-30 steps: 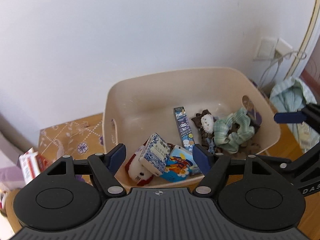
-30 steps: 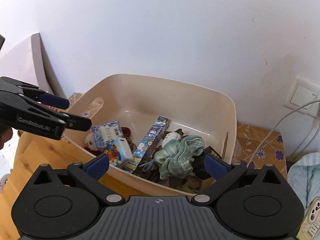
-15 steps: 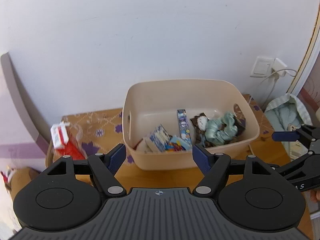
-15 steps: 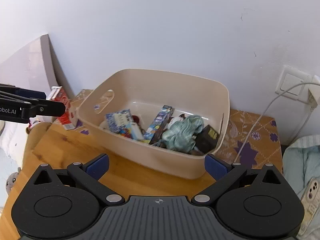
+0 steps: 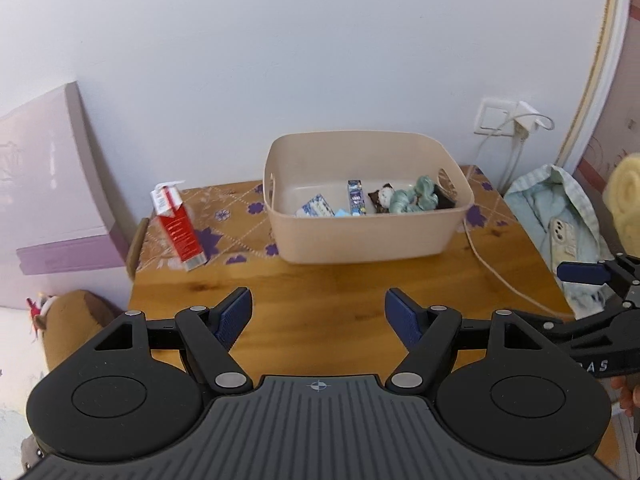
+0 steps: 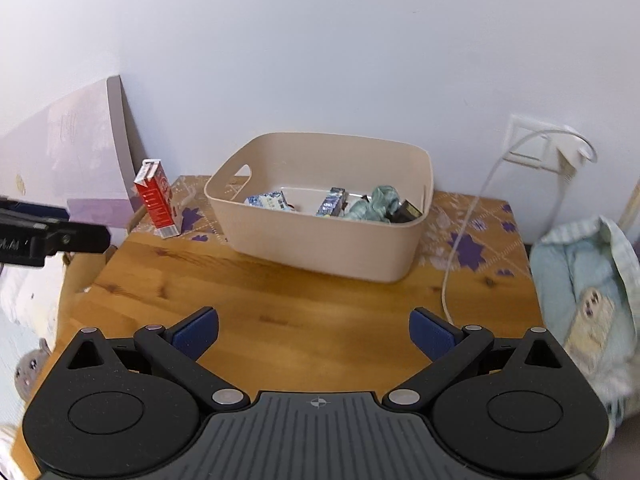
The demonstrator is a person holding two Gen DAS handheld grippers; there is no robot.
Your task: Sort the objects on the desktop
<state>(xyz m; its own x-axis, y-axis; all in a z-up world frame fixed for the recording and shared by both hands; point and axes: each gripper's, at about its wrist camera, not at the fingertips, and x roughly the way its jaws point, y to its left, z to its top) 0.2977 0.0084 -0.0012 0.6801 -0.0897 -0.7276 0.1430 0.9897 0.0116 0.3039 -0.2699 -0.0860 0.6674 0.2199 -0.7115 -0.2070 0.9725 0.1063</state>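
here we hold both tools, left tool (image 5: 318, 314) & right tool (image 6: 314, 334), spread w/ nothing in them, above the bench (image 6: 280, 296). small items sit in the beige bin (image 6: 320, 236); sorting looks near done. next: red carton (image 6: 157, 200) beside it, if wanted.

Both my grippers level, side by side, pointing the same way. Left gripper (image 5: 318, 314): jaws spread wide, nothing between the blue pads (image 5: 233, 317). Right gripper (image 6: 314, 334): same, jaws wide apart, empty. Each shows at the edge of the other's view: right one (image 5: 592, 280) at my right, left one (image 6: 52, 236) at my left.
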